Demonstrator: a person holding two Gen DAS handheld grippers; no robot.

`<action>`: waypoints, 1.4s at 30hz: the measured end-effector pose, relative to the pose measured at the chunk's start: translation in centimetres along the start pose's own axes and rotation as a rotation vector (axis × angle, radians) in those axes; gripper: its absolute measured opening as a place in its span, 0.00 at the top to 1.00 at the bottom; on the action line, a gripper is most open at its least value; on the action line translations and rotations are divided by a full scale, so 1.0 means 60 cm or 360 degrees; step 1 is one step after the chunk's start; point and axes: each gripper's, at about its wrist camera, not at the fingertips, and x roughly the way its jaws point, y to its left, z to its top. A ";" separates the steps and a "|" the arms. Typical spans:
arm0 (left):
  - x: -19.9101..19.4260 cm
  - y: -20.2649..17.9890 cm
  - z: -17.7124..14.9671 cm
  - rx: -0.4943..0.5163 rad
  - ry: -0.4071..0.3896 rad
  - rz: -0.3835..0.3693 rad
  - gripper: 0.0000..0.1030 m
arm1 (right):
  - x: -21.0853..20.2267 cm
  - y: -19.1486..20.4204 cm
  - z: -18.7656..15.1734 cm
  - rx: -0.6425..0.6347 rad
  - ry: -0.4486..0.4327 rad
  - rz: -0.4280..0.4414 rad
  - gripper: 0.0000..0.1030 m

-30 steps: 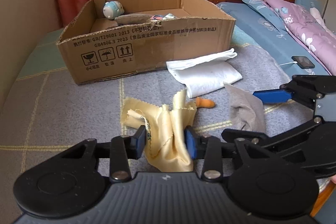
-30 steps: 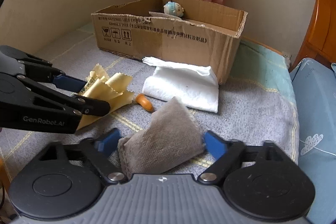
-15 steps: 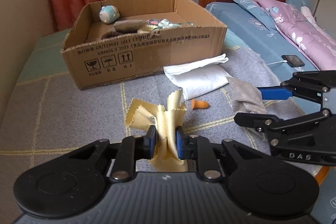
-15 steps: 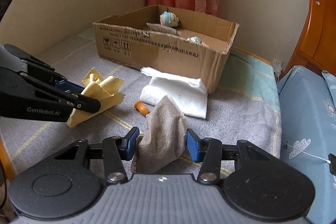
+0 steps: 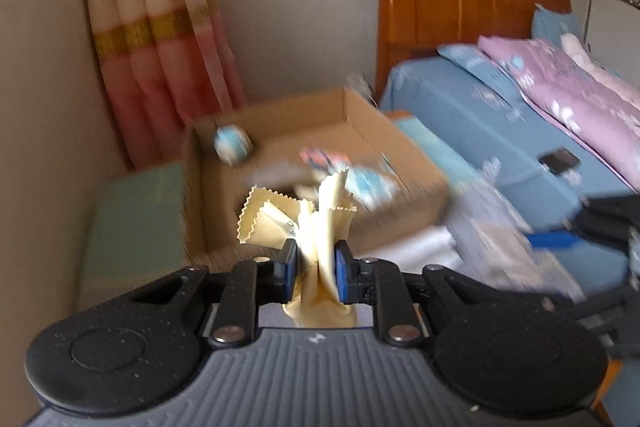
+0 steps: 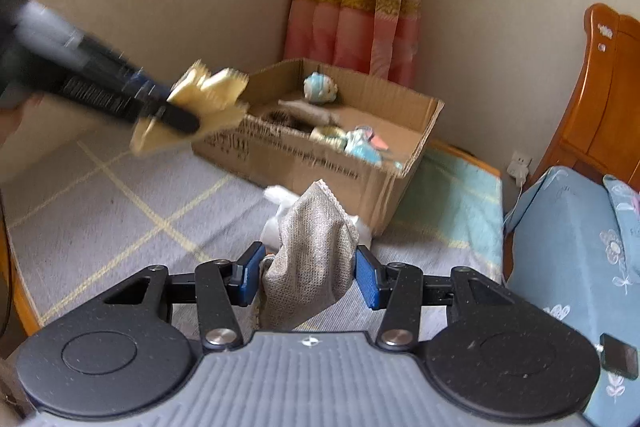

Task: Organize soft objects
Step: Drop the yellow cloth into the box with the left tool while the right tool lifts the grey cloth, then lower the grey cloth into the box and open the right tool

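Left tool (image 5: 314, 271) on pinked yellow cloth (image 5: 296, 215), right tool (image 6: 306, 277) on grey knit cloth (image 6: 312, 251)

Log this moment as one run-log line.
left tool: shut on yellow zigzag-edged cloth, lifted | right tool: shut on grey knit cloth, lifted | brown cardboard box: ahead, open

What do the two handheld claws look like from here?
Both match: the left claw and right claw have blue ribbed pads on black linkage fingers with silver pivot screws, two round black housings, and a grey ribbed body with a small logo. Seen sideways in the right wrist view, the left claw's finger carries blurred white lettering. No cables visible.
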 end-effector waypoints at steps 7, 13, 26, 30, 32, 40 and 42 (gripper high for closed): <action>0.058 0.042 0.060 -0.0106 -0.0047 0.0096 0.83 | -0.004 -0.001 0.010 0.0003 -0.0036 -0.0010 0.48; 0.109 0.059 0.038 -0.0185 0.0063 0.0125 0.38 | -0.002 -0.006 0.007 0.0009 -0.0021 -0.0026 0.48; 0.015 0.042 -0.026 -0.0215 0.0067 0.0206 0.07 | 0.012 -0.035 0.057 0.0037 -0.0084 -0.0029 0.48; -0.003 0.030 -0.041 -0.0237 0.0098 0.0217 0.07 | 0.022 -0.049 0.086 0.0075 -0.0101 -0.0009 0.48; -0.013 0.024 -0.048 -0.0238 0.0092 0.0235 0.07 | 0.031 -0.055 0.104 0.0076 -0.0101 -0.0006 0.48; -0.058 0.008 -0.064 -0.0207 0.0072 0.0323 0.07 | 0.103 -0.088 0.189 0.0054 -0.0066 -0.0019 0.48; -0.066 0.006 -0.069 -0.0190 0.0079 0.0352 0.07 | 0.127 -0.097 0.213 0.0043 -0.0055 -0.0030 0.48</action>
